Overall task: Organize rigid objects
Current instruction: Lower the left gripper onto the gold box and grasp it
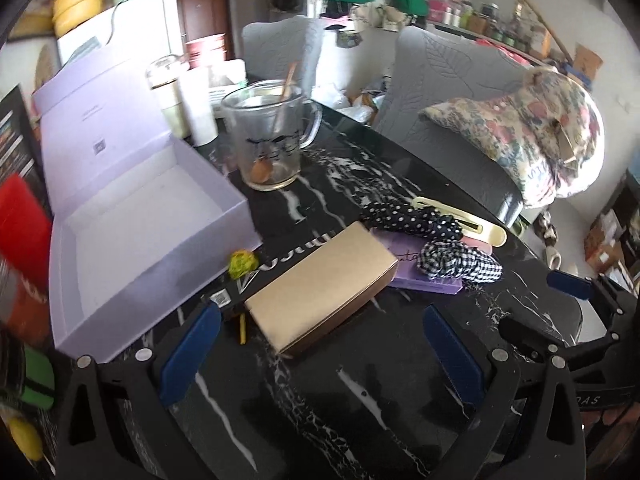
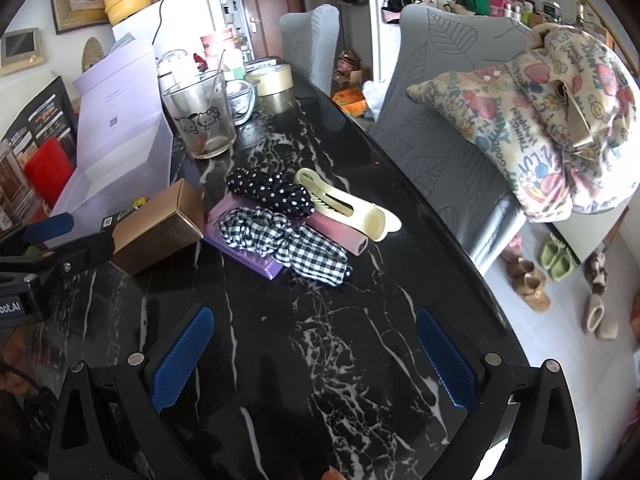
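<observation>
A gold box [image 1: 324, 286] [image 2: 160, 226] lies on the black marble table [image 1: 360, 392] [image 2: 320, 340], next to an open lilac box [image 1: 148, 220] [image 2: 120, 128]. My left gripper [image 1: 320, 356] is open, its jaws wide, just short of the gold box. Right of it a flat purple box [image 1: 424, 276] [image 2: 244, 250] carries a checked scrunchie [image 1: 460, 266] [image 2: 288, 240]; a polka-dot scrunchie [image 1: 412, 218] [image 2: 272, 192], a cream hair clip [image 1: 464, 216] [image 2: 344, 204] and a pink case [image 2: 340, 232] lie beside it. My right gripper [image 2: 316, 360] is open and empty, well in front of them.
A glass mug with a spoon [image 1: 272, 136] [image 2: 204, 116] stands behind the lilac box. A small green ball [image 1: 242, 263] and a flat black package [image 1: 260, 276] lie by the gold box. A tape roll [image 2: 274, 80] and cups stand farther back. Grey chairs [image 2: 440, 100] with a printed cushion [image 2: 560, 120] line the table's right edge.
</observation>
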The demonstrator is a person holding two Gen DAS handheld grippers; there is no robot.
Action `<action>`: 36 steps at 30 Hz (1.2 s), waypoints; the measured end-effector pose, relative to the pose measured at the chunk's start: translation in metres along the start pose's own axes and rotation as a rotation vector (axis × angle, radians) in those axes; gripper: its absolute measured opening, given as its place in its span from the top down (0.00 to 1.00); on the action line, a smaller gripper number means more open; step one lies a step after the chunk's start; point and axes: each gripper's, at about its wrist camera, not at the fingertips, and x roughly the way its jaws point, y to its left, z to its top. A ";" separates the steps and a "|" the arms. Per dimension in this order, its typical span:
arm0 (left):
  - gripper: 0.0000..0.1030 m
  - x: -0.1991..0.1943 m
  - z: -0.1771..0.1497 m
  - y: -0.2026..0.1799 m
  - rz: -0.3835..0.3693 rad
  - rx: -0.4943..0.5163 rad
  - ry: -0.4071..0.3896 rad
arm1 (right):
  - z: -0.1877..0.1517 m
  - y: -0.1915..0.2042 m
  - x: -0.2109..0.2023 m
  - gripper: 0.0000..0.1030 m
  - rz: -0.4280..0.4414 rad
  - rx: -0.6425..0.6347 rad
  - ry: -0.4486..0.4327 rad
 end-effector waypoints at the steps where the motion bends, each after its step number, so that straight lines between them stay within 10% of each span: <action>1: 0.00 0.002 0.004 -0.002 -0.009 0.022 -0.004 | 0.000 -0.001 0.001 0.00 0.004 0.001 -0.004; 15: 0.02 0.051 0.027 -0.015 -0.112 0.252 0.081 | 0.013 -0.021 0.018 0.00 0.019 0.045 0.015; 20: 0.31 0.058 0.021 -0.011 -0.155 0.216 0.108 | 0.016 -0.023 0.018 0.00 0.015 0.046 0.005; 36: 0.55 0.034 -0.004 -0.013 -0.183 0.185 0.152 | 0.018 -0.017 0.024 0.00 0.026 0.036 0.021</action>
